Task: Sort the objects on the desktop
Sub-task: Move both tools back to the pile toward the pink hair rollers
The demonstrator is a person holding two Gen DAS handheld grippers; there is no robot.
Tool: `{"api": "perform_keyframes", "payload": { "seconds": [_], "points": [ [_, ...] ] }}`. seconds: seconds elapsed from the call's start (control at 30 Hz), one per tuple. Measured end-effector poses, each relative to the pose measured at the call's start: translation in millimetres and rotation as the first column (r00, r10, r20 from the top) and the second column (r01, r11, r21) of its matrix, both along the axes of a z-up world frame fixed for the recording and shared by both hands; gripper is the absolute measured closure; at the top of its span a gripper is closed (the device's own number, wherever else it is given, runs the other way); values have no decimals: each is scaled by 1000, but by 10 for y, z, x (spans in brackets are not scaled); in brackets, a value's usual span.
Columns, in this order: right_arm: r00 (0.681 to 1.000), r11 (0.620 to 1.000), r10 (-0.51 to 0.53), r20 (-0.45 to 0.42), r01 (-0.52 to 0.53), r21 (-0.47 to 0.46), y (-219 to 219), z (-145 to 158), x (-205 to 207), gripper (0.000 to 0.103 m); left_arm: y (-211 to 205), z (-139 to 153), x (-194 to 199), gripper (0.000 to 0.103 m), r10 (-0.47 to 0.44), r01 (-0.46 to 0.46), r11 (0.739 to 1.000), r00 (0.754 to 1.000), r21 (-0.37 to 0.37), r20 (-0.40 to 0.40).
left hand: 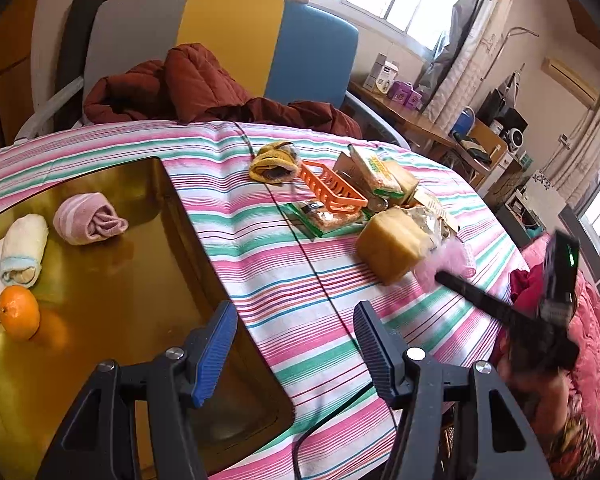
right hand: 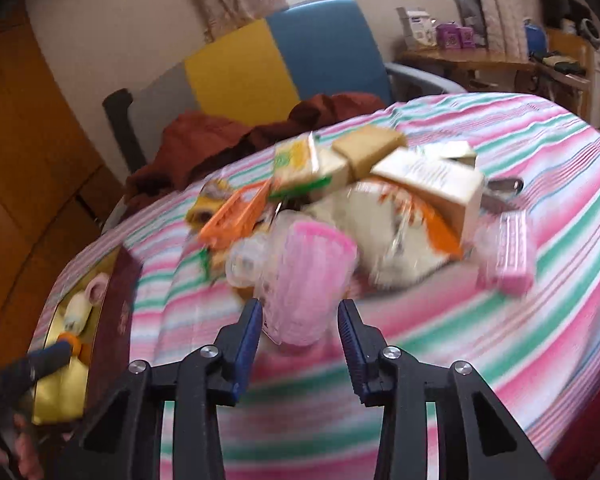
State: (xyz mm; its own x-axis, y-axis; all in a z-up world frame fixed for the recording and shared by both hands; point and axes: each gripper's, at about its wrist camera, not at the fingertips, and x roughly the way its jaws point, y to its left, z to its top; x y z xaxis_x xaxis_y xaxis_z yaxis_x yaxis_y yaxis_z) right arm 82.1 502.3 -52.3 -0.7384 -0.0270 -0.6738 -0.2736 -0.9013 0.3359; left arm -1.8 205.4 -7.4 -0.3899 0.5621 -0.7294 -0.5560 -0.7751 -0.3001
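Sorting partly done: pink ribbed plastic cup [right hand: 300, 280] sits between right gripper [right hand: 299, 320] pads, contact unclear through blur. Left gripper [left hand: 296, 344] gapes empty over gold tray [left hand: 112, 280] holding orange [left hand: 19, 312] and two rolled towels. Pile remains on striped cloth [left hand: 300, 280].

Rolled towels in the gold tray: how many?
2. The pink rolled towel lies toward the tray's far side; the cream rolled towel lies left of it, just behind the orange. None looks hidden.

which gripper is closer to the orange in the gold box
Left. The left hand-held gripper hovers at the box edge beside the orange; the right hand-held gripper is over at the pile.
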Motion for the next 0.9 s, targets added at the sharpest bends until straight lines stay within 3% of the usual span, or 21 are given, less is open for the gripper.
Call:
{"api": "perform_keyframes", "payload": {
  "seconds": [0.13, 0.27, 0.37, 0.5, 0.67, 0.83, 0.9],
  "points": [
    [1000, 999, 24, -12, -24, -46, -79, -86, 269, 61, 115, 6, 44, 41, -33, 33, 999, 999, -9, -5],
    [999, 999, -6, -52, 4, -36, 12, -48, 504, 52, 243, 10, 75, 41, -64, 64, 998, 998, -19, -12],
    [990, 994, -104, -99, 105, 0, 199, 9, 603, 33, 366, 9, 109, 41, -96, 95, 995, 995, -28, -15],
    [967, 963, -248, -63, 253, 92, 500, -25, 514, 33, 486, 6, 170, 41, -131, 130, 991, 991, -39, -19],
    [928, 921, -371, 12, 367, 132, 893, -136, 258, 34, 588, -5, 244, 41, -170, 168, 984, 985, -57, -28],
    [916, 909, -397, 56, 384, 161, 1126, -218, 33, 36, 730, 10, 244, 41, -206, 203, 976, 977, -76, -45],
    [919, 920, -375, 118, 354, 168, 1189, -321, -76, 48, 794, 22, 228, 41, -220, 216, 973, 974, -84, -46]
  ]
}}
